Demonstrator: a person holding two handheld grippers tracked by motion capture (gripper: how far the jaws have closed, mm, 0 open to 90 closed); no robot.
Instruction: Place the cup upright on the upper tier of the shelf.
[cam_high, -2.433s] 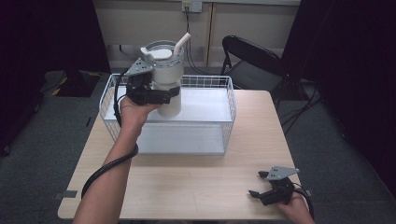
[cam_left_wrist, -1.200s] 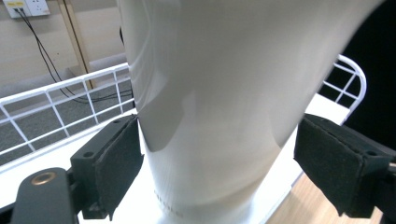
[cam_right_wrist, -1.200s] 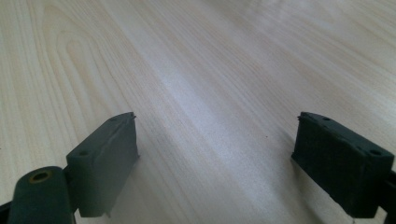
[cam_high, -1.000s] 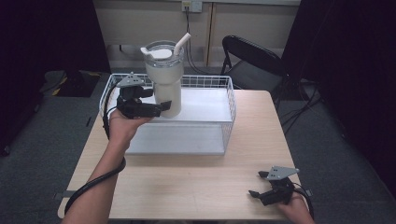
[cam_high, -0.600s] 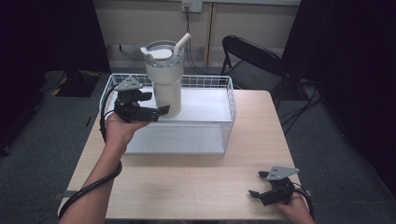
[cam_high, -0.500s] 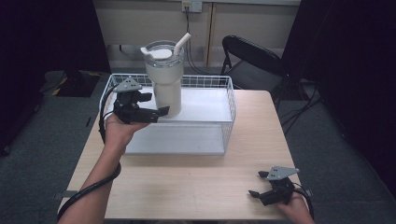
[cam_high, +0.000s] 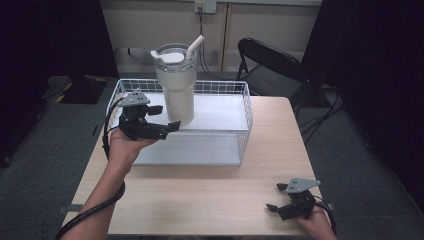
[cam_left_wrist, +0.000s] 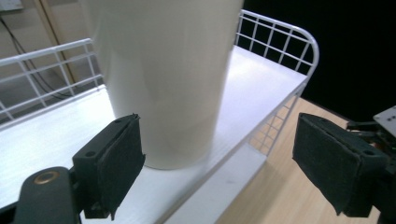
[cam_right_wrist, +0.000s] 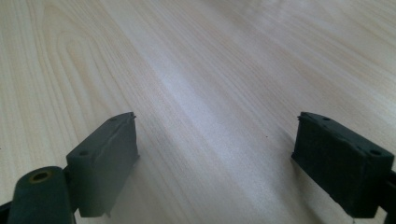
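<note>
Could topple the tall tumbler (cam_high: 176, 85) standing in the wire basket (cam_high: 247, 112) by clipping it with the left hand-held gripper (cam_high: 167, 127), jaws apart.

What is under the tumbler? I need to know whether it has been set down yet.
The tumbler stands on the white floor of the wire basket. Its base hides the patch beneath, so nothing else can be confirmed there.

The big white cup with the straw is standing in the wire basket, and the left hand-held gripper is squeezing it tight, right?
Not quite. The cup does stand in the wire basket, but the left hand-held gripper is open, its jaws apart and clear of the cup. The left gripper view shows this.
</note>
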